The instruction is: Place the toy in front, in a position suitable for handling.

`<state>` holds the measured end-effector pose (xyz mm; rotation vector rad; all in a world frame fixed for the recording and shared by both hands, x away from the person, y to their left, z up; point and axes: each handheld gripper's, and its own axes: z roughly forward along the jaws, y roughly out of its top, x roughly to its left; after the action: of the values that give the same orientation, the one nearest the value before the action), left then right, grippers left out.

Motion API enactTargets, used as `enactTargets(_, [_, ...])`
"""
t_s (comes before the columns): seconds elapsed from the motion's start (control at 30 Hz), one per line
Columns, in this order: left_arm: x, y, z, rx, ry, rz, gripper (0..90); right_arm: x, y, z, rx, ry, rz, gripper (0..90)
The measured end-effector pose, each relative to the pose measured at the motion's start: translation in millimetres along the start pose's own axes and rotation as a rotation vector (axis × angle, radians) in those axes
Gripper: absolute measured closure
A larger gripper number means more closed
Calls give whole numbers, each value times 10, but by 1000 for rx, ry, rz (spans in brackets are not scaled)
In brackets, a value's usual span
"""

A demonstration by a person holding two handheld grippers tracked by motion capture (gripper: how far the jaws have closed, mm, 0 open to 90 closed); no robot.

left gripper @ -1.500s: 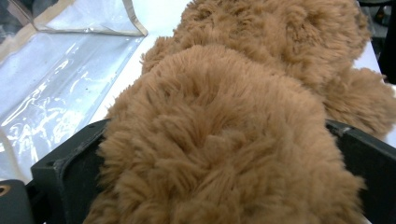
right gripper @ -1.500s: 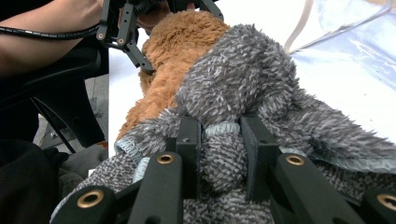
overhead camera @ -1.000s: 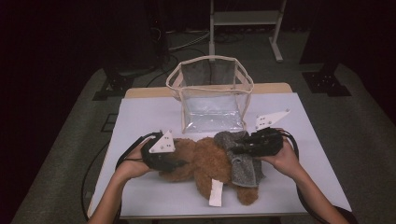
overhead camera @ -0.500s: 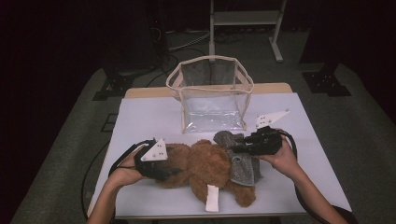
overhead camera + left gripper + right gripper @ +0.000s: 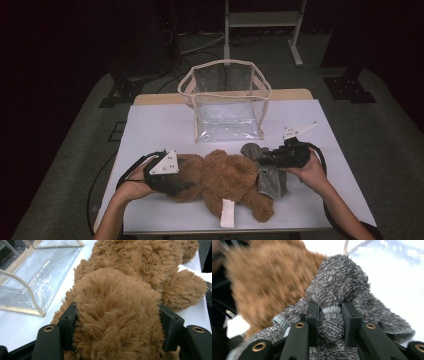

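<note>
White table: brown teddy bear bears a blank tag

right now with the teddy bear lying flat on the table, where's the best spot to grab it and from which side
Probably by its ends, coming in level along the table. The teddy bear lies lengthwise across the table, so each end faces a hand. The left gripper already clamps a rounded plush end from the left, the fur bulging between its jaws. The right gripper pinches the grey knit cloth at the other end.
</note>
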<state>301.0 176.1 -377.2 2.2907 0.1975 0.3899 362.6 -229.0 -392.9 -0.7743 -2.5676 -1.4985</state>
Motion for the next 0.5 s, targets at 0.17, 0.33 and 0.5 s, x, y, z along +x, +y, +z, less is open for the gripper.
enactTargets(0.17, [-33, 20, 27, -7, -3, 3, 326, 162, 259, 3, -47, 71, -49, 700])
enactTargets(0.33, [-51, 67, 54, 0, 3, 22, 326, 405, 498, 149, -1, 126, -133, 701])
enactTargets(0.5, [-33, 60, 41, 3, 3, 22, 311, 632, 587, 340, 77, 118, -212, 702])
